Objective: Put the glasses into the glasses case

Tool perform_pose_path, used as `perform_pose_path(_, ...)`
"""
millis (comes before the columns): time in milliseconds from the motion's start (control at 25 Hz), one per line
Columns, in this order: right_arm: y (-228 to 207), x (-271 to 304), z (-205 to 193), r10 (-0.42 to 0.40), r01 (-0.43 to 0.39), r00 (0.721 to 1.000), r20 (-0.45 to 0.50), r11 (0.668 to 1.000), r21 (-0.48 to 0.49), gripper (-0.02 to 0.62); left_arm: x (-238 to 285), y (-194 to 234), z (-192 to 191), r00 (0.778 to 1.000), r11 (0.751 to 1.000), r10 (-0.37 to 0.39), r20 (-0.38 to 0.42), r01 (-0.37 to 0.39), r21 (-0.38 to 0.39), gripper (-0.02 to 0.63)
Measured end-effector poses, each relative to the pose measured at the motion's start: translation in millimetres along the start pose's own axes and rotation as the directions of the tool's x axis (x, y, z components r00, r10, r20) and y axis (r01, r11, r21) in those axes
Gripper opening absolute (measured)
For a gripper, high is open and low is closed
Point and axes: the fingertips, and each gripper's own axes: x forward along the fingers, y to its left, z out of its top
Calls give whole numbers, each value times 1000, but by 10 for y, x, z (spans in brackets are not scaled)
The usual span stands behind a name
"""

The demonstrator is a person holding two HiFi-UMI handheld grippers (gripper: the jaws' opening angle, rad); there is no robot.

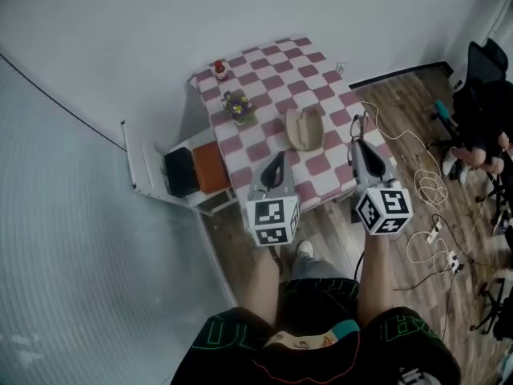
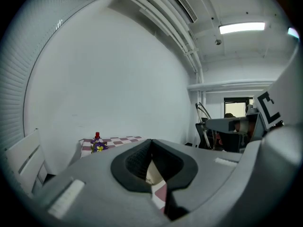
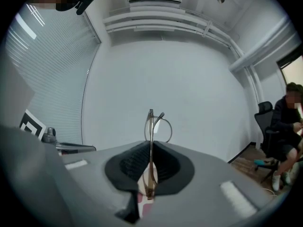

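Right fingers [image 3: 132, 167] clamp the wire glasses [image 3: 151, 122] (light, bendable, lenses fragile) by the frame, over the desk's [image 1: 264, 70] near right corner. The case [image 1: 304, 128] lies open mid-desk. Left fingers [image 2: 137, 162] are closed and empty.

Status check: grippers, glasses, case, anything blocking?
Right gripper shut on glasses, frame upright in its jaws. Left gripper shut, empty. Glasses case looks open on checkered table, ahead of both. Flowers and red figure at far end, not blocking.
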Motion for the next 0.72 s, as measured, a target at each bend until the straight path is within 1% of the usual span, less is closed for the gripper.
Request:
perform_pose_path(160, -276, 185, 69, -2, 2, 1000, 22, 999, 34, 20, 296, -103, 94, 1000, 1000, -7, 0, 7, 28, 9)
perform_pose_path(360, -453, 410, 140, 13, -16, 999, 40, 998, 59, 20, 562, -160, 185, 1000, 999, -7, 1, 7, 44, 11)
perform_pose_path(600, -573, 521, 167, 20, -24, 998, 53, 997, 73, 20, 666, -127, 209, 1000, 999, 11, 7, -12, 52, 11)
perform_pose_path(720, -560, 601, 173, 33, -37, 998, 52, 997, 75, 20, 669, -54, 215, 999, 998, 31, 10, -31, 49, 11)
